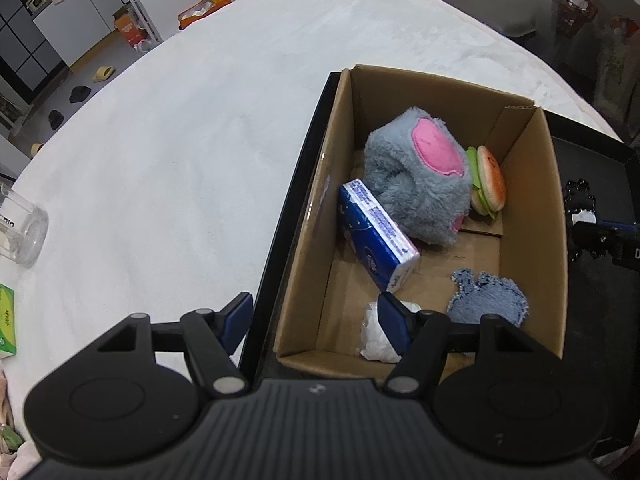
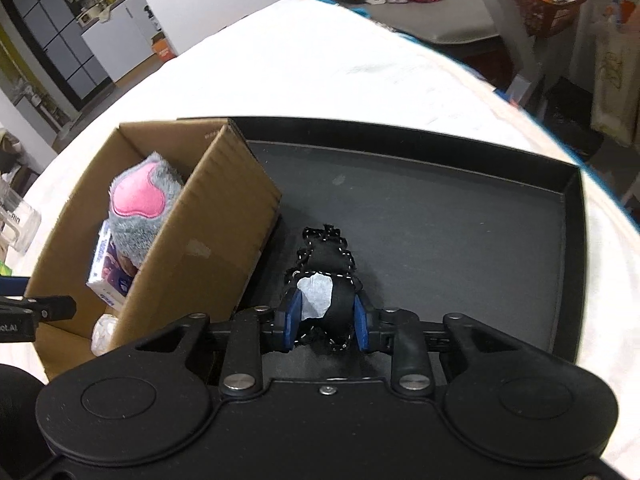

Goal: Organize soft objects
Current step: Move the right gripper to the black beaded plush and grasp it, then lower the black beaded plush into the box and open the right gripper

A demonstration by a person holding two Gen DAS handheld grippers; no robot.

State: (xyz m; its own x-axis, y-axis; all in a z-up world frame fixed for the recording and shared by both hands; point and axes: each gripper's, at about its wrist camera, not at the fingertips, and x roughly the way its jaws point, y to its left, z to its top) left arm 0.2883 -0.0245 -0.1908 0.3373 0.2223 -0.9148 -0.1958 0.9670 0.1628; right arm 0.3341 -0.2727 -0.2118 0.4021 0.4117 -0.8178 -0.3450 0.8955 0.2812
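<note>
A cardboard box (image 1: 308, 224) stands in a black tray (image 2: 440, 216). In it lie a grey plush with pink patch (image 1: 420, 176), a burger-shaped toy (image 1: 488, 184), a blue tissue pack (image 1: 376, 232), a blue knitted cloth (image 1: 488, 296) and a white crumpled wad (image 1: 374, 336). My left gripper (image 1: 316, 320) is open and empty, straddling the box's left wall near its front corner. My right gripper (image 2: 326, 320) is shut on a black fabric item with a white label (image 2: 324, 268), just above the tray floor right of the box. It also shows in the left wrist view (image 1: 580, 208).
The tray sits on a white cloth-covered table (image 1: 180, 140). A clear glass jar (image 1: 20, 232) and a green packet (image 1: 6, 320) lie at the table's left edge. Beyond the table are cabinets, boxes and a toy-strewn grey surface (image 2: 432, 12).
</note>
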